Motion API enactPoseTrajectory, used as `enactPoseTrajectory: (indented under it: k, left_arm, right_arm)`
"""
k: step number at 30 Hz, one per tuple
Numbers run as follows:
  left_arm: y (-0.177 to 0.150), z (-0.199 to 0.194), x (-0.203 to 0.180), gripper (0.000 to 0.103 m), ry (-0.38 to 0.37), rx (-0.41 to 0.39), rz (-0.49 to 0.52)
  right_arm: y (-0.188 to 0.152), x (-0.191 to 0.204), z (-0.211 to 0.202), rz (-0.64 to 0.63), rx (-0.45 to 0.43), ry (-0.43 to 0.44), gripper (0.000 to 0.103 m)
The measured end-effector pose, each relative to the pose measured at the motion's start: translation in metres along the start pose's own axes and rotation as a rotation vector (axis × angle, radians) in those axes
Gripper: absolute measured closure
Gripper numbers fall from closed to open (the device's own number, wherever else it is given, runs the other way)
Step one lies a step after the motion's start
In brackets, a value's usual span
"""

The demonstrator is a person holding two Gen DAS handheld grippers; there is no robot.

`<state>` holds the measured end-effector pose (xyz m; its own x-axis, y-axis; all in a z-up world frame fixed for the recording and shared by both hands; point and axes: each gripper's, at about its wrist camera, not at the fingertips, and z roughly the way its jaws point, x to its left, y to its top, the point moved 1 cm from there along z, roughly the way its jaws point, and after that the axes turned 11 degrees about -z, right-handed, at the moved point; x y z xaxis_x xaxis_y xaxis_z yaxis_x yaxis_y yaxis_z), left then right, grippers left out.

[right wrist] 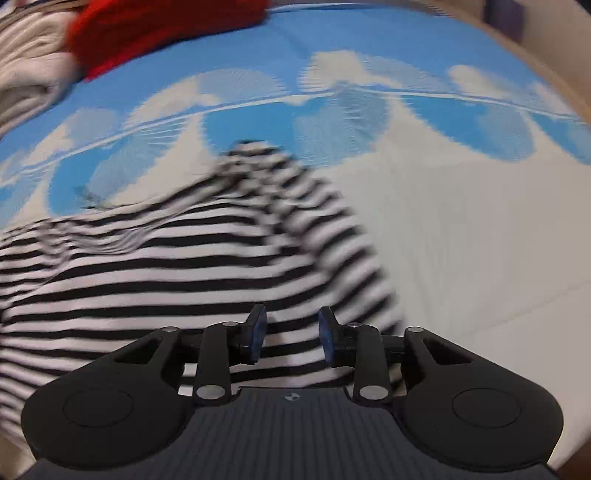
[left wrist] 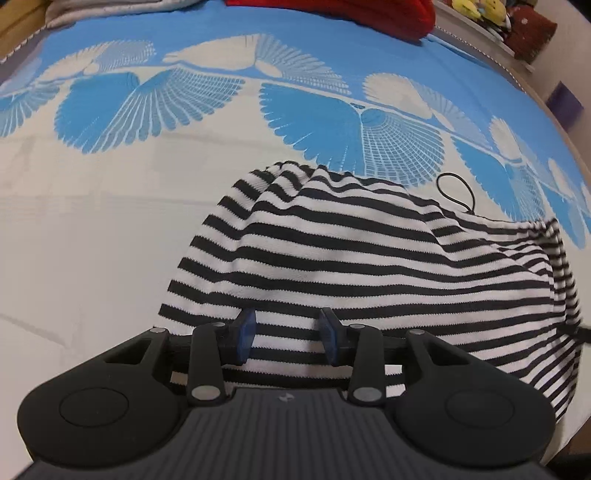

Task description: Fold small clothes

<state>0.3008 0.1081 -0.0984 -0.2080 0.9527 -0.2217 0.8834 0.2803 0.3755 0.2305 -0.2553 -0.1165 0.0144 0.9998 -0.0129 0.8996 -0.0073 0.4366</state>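
A black-and-white striped garment (left wrist: 354,258) lies rumpled on the bed's blue-and-white patterned cover (left wrist: 110,206). A thin black loop (left wrist: 456,192) sticks out at its far edge. My left gripper (left wrist: 288,334) hovers over the garment's near left part, open, its blue pads apart with only striped cloth seen beyond the gap. In the blurred right wrist view the same striped garment (right wrist: 177,266) fills the left and centre. My right gripper (right wrist: 291,332) is over its near right part, open, with nothing pinched between the pads.
A red garment (left wrist: 362,14) and a pale folded cloth (left wrist: 110,7) lie at the far end of the bed. Soft toys (left wrist: 517,22) sit on a ledge at the far right. In the right wrist view the bed cover (right wrist: 480,229) lies bare to the right of the garment.
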Motion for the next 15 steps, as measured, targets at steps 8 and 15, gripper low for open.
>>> enactPoseTrajectory:
  k: [8, 15]
  left_arm:
    - [-0.015, -0.028, -0.008, 0.061, -0.12, -0.043, 0.072]
    - [-0.057, -0.021, -0.043, 0.055, -0.293, 0.13, 0.278]
  right_arm:
    - [-0.01, -0.024, -0.009, 0.054, -0.007, 0.032, 0.068]
    - [-0.033, -0.027, -0.006, -0.019, 0.099, 0.084, 0.066]
